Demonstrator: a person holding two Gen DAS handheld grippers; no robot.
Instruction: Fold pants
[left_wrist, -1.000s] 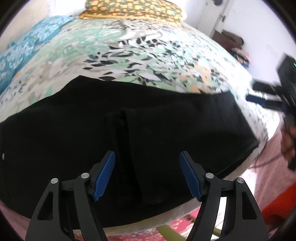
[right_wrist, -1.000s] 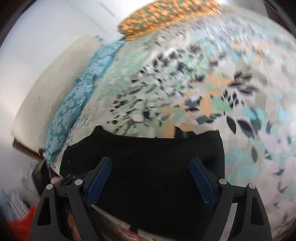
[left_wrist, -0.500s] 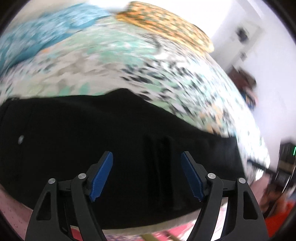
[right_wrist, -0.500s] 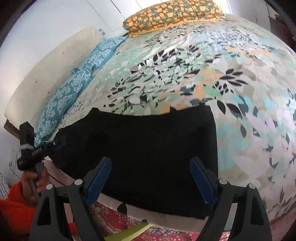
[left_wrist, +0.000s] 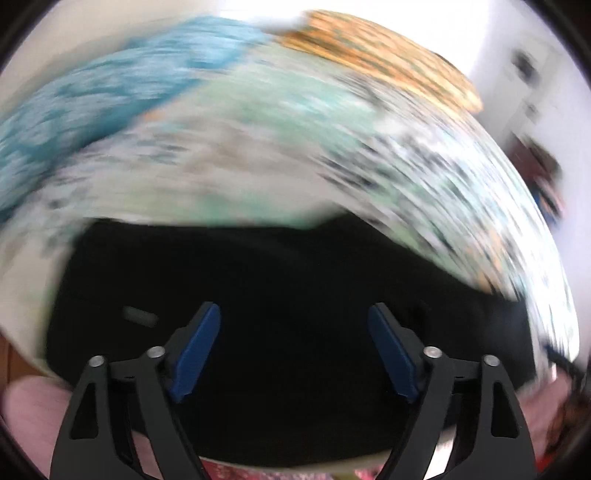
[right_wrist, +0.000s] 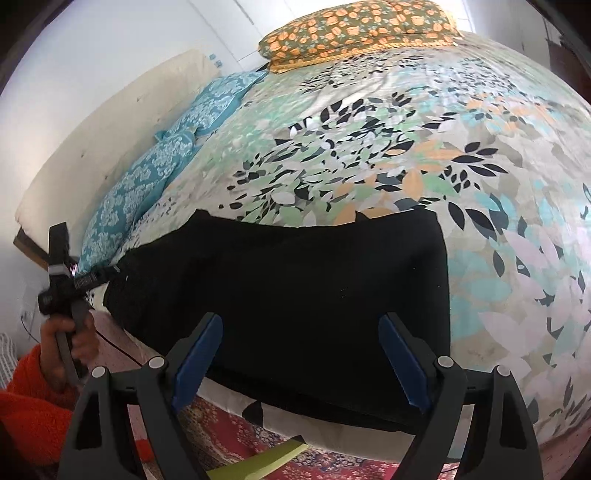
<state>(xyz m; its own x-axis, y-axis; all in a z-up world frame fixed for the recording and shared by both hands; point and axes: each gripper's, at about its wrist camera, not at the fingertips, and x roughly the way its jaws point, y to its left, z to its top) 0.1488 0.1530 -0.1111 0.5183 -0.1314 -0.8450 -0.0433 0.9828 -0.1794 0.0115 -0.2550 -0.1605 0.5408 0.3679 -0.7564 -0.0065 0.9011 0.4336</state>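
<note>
Black pants lie flat along the near edge of a bed with a leaf-patterned cover. My right gripper hovers open above the pants' right end, nothing between its blue pads. The left wrist view is blurred: the pants fill its lower half, and my left gripper is over their left end, its jaws opening with no cloth pinched between them. From the right wrist view the left gripper shows at the pants' far left end, held by a hand in an orange sleeve.
An orange flowered pillow lies at the head of the bed, blue patterned pillows along its left side by a cream headboard. A red patterned rug and a lime-green strip are on the floor below the bed edge.
My left gripper has swept leftward along the pants to their left end and rolled, with its jaws spreading wider. The right gripper has stayed almost in place, open.
</note>
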